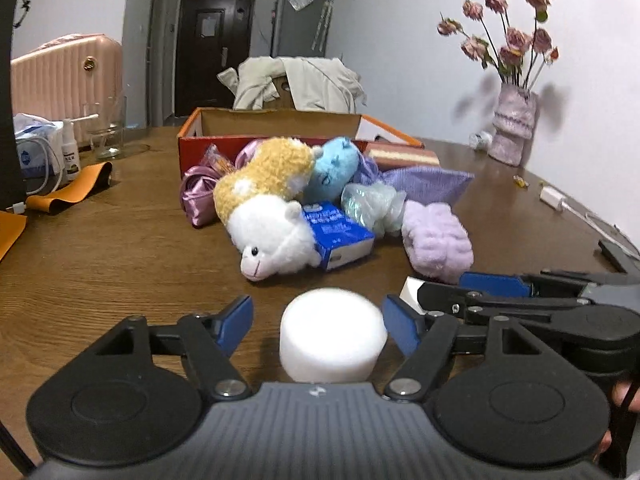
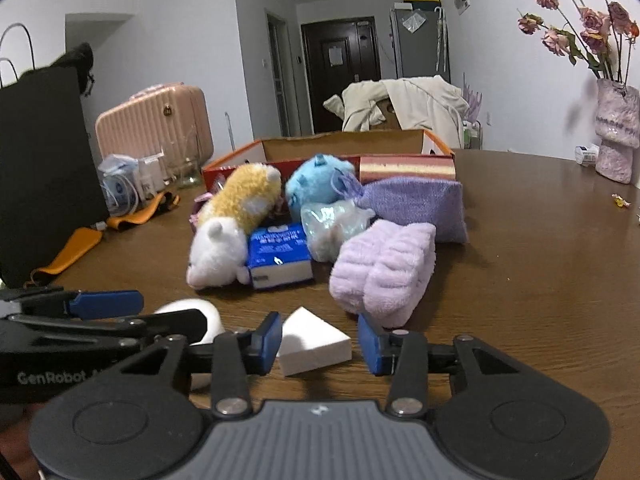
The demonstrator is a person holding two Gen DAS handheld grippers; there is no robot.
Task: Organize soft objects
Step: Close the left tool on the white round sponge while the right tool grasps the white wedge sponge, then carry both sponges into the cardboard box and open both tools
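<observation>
**Q:** Nearest the lens sits a white foam cylinder (image 1: 333, 334) between the blue pads of the left gripper (image 1: 318, 322). Is it grasped?

**A:** Not by what the left wrist view shows. A gap remains on both sides of the cylinder, so the jaws stand released around it while it rests on the desk (image 1: 120, 240). The right gripper (image 2: 319, 342) likewise brackets a white foam wedge (image 2: 312, 344). Its left pad looks very close to the wedge and its right pad stands clear, so I judge no grip is made.

**Q:** Where do these pieces lie relative to the cardboard box (image 1: 276, 124)?

**A:** Both lie on the near side of the box, well apart from it, with the heap of soft things between.

**Q:** What makes up that heap?

**A:** Just in front of the box: a yellow-and-white plush animal (image 1: 268, 208), a blue plush (image 1: 334, 168), a lilac fluffy cloth (image 2: 384, 272), a purple pouch (image 2: 416, 204), a pale crinkled bag (image 1: 372, 204), a pink satin item (image 1: 198, 192) and a blue tissue pack (image 1: 340, 236). A striped sponge (image 2: 408, 170) lies at the box's front wall.

**Q:** How far along is the task?

**A:** Early, as I judge it. What shows of the box interior is bare, and every soft item visible lies outside it. Closing on the two foam pieces and carrying them across is left, followed by the whole heap.
</observation>
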